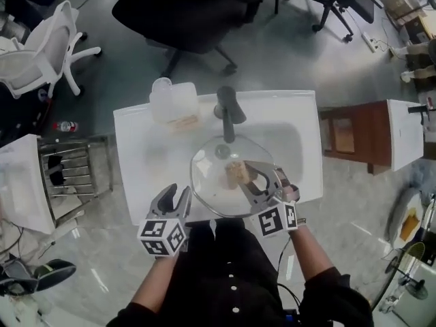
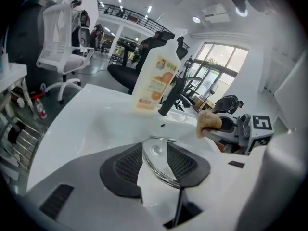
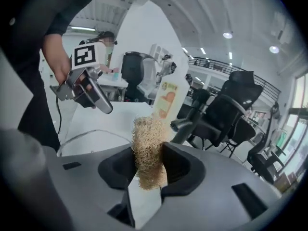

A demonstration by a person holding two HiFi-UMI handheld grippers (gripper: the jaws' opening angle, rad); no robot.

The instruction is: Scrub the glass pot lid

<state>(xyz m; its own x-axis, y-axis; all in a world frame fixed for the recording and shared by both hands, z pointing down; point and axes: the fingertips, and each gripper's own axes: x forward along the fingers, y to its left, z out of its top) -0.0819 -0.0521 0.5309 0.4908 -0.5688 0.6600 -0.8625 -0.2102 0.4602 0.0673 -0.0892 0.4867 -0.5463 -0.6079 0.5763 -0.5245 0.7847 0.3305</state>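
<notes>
The white sink fills the middle of the head view. A black faucet stands at its far edge, and a clear bottle with an orange label stands just left of the faucet.

The glass lid lies in the basin in front of the faucet, dome up. Its knob shows on the side toward the faucet, and its near rim reaches almost to the sink's front edge.

The left gripper sits at the lid's near-left rim and points down at it. In the left gripper view its jaws stand wide apart. The lid's metal rim and a slice of glass run through the gap between the two ribbed pads. The pads do not press on the rim, and bare space shows on either side of it.

The right gripper reaches in from the near-right, over the lid's middle. Its jaws are closed on a tan, fibrous scrubber, which is squeezed upright between the pads and sticks out beyond their tips. In the head view the scrubber hangs just on the near side of the knob, over the glass. Whether it touches the lid cannot be told. The right gripper view shows the lid's rim curving off to the left, below the left gripper.
</notes>
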